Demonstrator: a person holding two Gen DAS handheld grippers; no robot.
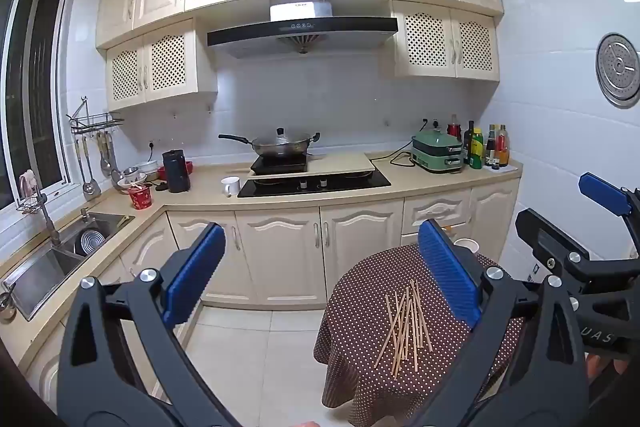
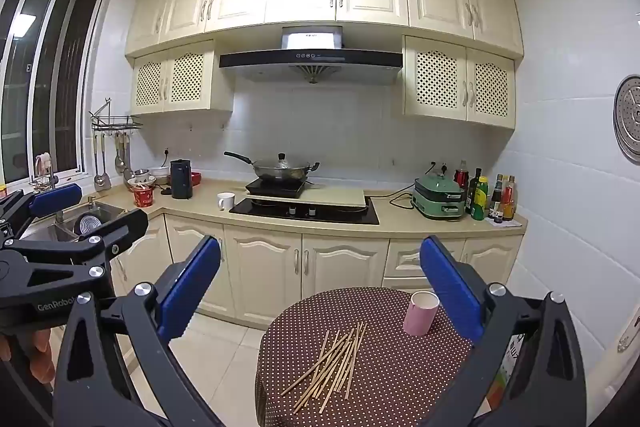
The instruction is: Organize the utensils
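right wrist: chopsticks [image 2: 332,363] loose on table [image 2: 400,387] | pink cup [image 2: 421,313] upright | both claws spread, empty

A wok [image 2: 285,169] w/ a lid sits on a black hot plate [image 2: 276,188] on the stove. A white mug [image 2: 225,201] stands just left of the stove. Black kettle [image 2: 181,179] & red noodle cup [image 2: 143,195] are near the sink [image 1: 60,259]. Green cooker [image 2: 438,202] sits on the right, w/ bottles [image 2: 486,197] beside it. Spoons hang on a wall rack [image 1: 94,125].
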